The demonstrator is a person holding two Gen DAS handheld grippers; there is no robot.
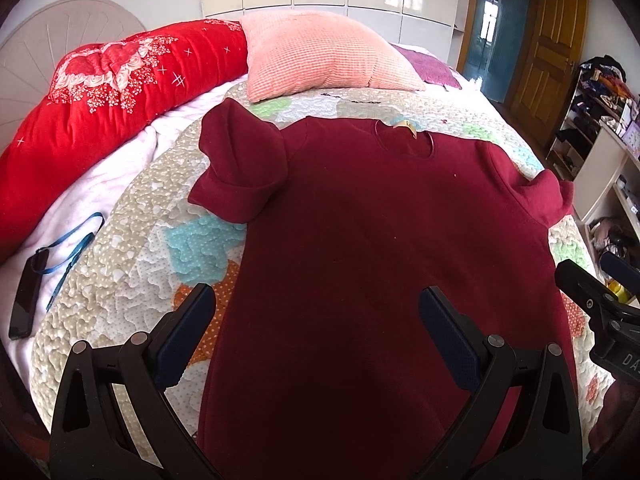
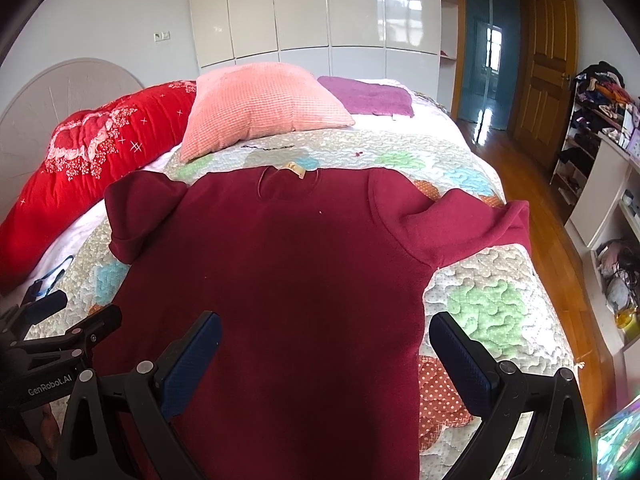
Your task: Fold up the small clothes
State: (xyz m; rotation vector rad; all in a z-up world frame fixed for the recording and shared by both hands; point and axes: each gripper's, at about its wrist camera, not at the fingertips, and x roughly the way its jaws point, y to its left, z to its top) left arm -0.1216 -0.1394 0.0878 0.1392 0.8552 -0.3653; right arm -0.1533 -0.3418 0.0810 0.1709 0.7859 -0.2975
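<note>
Both grippers hover with fingers spread wide and empty: the left gripper (image 1: pixel 316 300) over the hem's left part, the right gripper (image 2: pixel 326 328) over its right side. "GenRobot.AI" reads on the left gripper's body. A maroon shirt (image 2: pixel 280 280) lies flat on the patchwork quilt (image 2: pixel 480 312), collar and tan neck tag (image 2: pixel 295 170) pointing away toward the pink pillow (image 2: pixel 260 108), long axis running away from the cameras, left sleeve folded

1. Left gripper (image 1: pixel 316 308) was level, jaws spread wide, blue pads (image 1: pixel 448 340) gripping nothing.
2. Right gripper (image 2: pixel 326 332) matched: jaws wide apart, nothing clamped.
3. Both sat side by side, pointed forward.
</note>
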